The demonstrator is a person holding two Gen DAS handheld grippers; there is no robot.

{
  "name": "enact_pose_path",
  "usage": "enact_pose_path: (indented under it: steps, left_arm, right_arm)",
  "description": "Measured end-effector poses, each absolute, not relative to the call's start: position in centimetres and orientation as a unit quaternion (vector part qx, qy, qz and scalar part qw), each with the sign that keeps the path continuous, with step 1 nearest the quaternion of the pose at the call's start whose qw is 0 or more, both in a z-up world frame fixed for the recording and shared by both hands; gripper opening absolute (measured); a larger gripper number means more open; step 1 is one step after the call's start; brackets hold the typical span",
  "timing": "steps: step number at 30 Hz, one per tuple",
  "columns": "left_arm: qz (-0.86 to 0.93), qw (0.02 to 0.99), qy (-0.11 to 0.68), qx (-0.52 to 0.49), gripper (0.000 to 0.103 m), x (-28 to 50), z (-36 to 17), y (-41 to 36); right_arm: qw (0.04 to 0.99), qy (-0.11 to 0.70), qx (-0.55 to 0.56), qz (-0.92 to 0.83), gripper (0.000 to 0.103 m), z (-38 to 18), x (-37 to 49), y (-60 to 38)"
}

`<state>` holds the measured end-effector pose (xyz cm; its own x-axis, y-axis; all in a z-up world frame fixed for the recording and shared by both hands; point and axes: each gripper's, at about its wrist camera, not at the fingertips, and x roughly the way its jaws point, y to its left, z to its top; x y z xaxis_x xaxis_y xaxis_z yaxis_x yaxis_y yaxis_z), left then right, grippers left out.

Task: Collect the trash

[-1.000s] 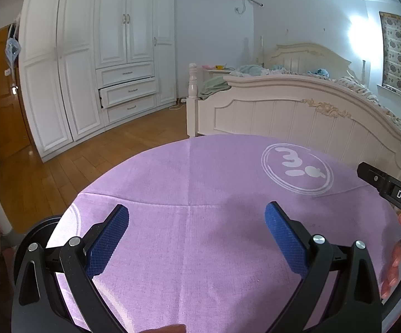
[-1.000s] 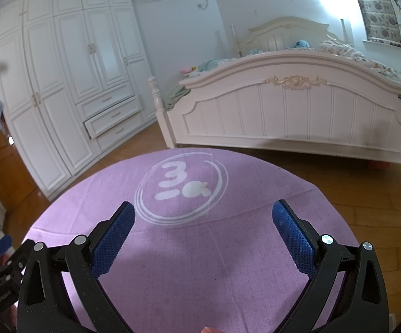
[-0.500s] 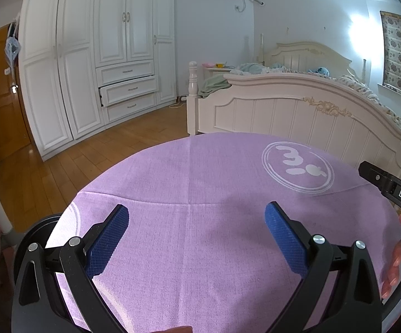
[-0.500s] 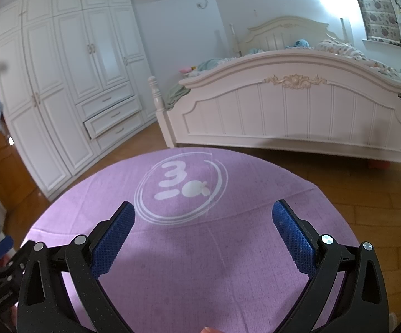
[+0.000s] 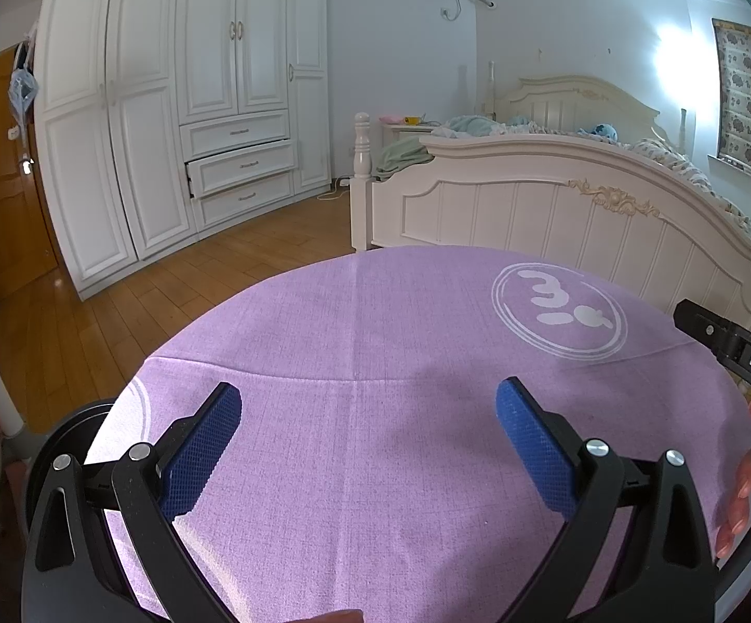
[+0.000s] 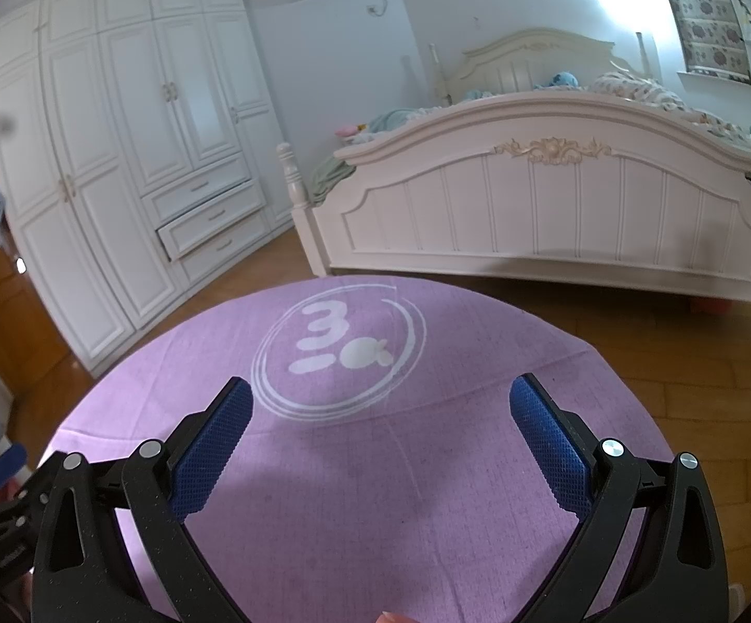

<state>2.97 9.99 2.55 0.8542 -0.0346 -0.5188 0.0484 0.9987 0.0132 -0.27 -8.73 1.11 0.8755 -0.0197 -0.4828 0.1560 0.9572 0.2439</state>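
Note:
A round table under a purple cloth (image 5: 375, 342) (image 6: 375, 467) with a white circular logo (image 5: 560, 311) (image 6: 339, 358) fills both views. No trash shows on it in either view. My left gripper (image 5: 369, 410) hovers open over the cloth, blue pads wide apart with nothing between them. My right gripper (image 6: 381, 405) is likewise open above the cloth, just short of the logo. The right gripper's body, marked "DAS" (image 5: 749, 358), and a hand (image 5: 739, 493) show at the right edge of the left wrist view.
A cream bed (image 5: 557, 207) (image 6: 557, 197) stands behind the table. A white wardrobe (image 5: 178, 119) (image 6: 131, 166) with one drawer ajar lines the left wall. Wooden floor (image 5: 168, 285) surrounds the table. A dark round object (image 5: 71, 433) sits beside the table's left edge.

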Motion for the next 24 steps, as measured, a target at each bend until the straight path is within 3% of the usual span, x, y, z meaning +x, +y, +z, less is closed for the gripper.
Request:
enact_pose_path:
  steps: [24]
  left_arm:
    - [-0.019, 0.969, 0.246, 0.014, 0.098, 2.19, 3.19, 10.5]
  right_arm:
    - [0.957, 0.245, 0.15, -0.049, 0.098, 1.06, -0.55, -8.96]
